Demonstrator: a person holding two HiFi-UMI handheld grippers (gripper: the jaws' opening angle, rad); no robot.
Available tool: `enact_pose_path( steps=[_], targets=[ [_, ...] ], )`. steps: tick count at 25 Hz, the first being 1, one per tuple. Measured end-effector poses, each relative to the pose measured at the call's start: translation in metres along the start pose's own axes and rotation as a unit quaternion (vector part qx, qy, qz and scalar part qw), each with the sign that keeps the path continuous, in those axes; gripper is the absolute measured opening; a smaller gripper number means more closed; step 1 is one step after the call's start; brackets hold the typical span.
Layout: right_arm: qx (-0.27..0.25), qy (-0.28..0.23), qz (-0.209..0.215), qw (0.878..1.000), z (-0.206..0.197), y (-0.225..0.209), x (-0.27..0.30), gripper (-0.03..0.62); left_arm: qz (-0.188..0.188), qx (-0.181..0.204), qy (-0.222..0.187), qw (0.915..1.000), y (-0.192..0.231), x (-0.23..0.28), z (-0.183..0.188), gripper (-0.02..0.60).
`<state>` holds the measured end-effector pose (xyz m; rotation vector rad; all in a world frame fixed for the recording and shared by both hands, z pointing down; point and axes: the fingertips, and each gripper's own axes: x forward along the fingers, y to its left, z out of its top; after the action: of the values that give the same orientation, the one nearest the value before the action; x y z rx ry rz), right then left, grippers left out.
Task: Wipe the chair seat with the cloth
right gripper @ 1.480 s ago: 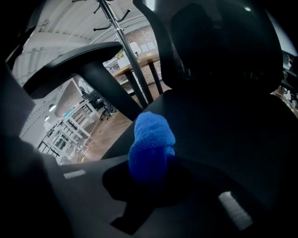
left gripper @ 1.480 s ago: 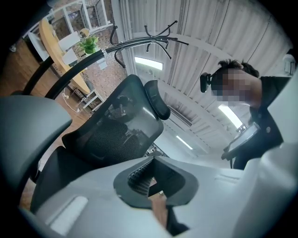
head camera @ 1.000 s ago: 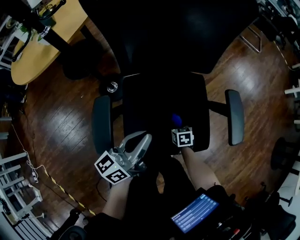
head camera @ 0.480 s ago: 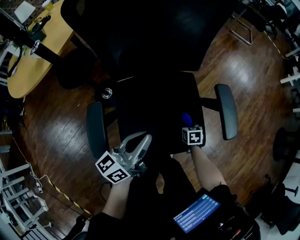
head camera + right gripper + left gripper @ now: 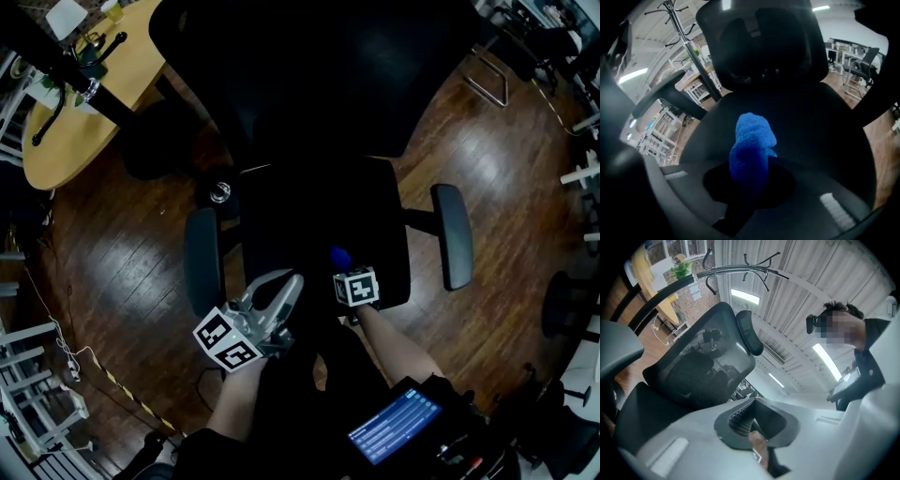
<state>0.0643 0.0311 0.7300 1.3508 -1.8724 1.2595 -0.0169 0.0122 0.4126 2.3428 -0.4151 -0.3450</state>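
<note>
Left gripper (image 5: pixel 283 291) at the chair seat's (image 5: pixel 319 211) front-left corner, jaws together, nothing between them | right gripper (image 5: pixel 342 269) clamped tight on the blue cloth (image 5: pixel 750 149) | cloth over the seat's front part, near the middle.

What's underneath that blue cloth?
The black chair seat lies under the blue cloth, which the right gripper pinches. The cloth's lower end is hidden between the jaws. Contact unclear.

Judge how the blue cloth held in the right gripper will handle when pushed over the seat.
Probably floppy: the cloth bunches into a soft lump beyond the right gripper. Likely light, and its fuzzy pile should drag, not slide, on the chair seat.
</note>
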Motion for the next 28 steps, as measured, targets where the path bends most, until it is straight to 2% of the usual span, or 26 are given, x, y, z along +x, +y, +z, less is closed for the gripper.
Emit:
enact_pose_path(
  steps=[4,7,10,13,17,20,25,28],
  targets=[
    [0.000,0.028,0.084,0.996,0.002,0.089,0.013,0.038,0.009,0.004,-0.006,0.9999,-0.001,-0.004,0.006,0.005],
    [-0.004,0.051,0.128,0.990,-0.003,0.141,0.016,0.038,0.020,0.004,-0.009,0.9997,0.005,-0.012,0.008,0.005],
    [-0.018,0.056,0.164,0.985,-0.027,0.169,0.046,0.038,0.031,0.000,-0.007,0.9995,0.013,-0.019,0.004,0.005],
    [-0.037,0.051,0.176,0.982,-0.039,0.176,0.062,0.038,0.035,-0.003,-0.005,0.9994,0.020,-0.024,0.003,0.005],
    [-0.049,0.055,0.134,0.988,-0.044,0.143,0.060,0.038,0.030,-0.007,-0.002,0.9995,0.025,-0.021,0.004,0.005],
    [-0.031,0.053,0.113,0.992,-0.041,0.107,0.043,0.038,0.019,-0.008,0.005,0.9998,0.024,-0.013,0.004,0.005],
    [-0.001,0.065,0.019,0.998,-0.050,0.008,-0.001,0.038,0.001,-0.010,0.020,0.9997,0.019,0.001,0.003,0.005],
    [0.037,0.052,-0.022,0.998,-0.063,-0.048,-0.025,0.038,-0.010,-0.007,0.031,0.9994,0.013,0.010,0.002,0.005]
  ],
)
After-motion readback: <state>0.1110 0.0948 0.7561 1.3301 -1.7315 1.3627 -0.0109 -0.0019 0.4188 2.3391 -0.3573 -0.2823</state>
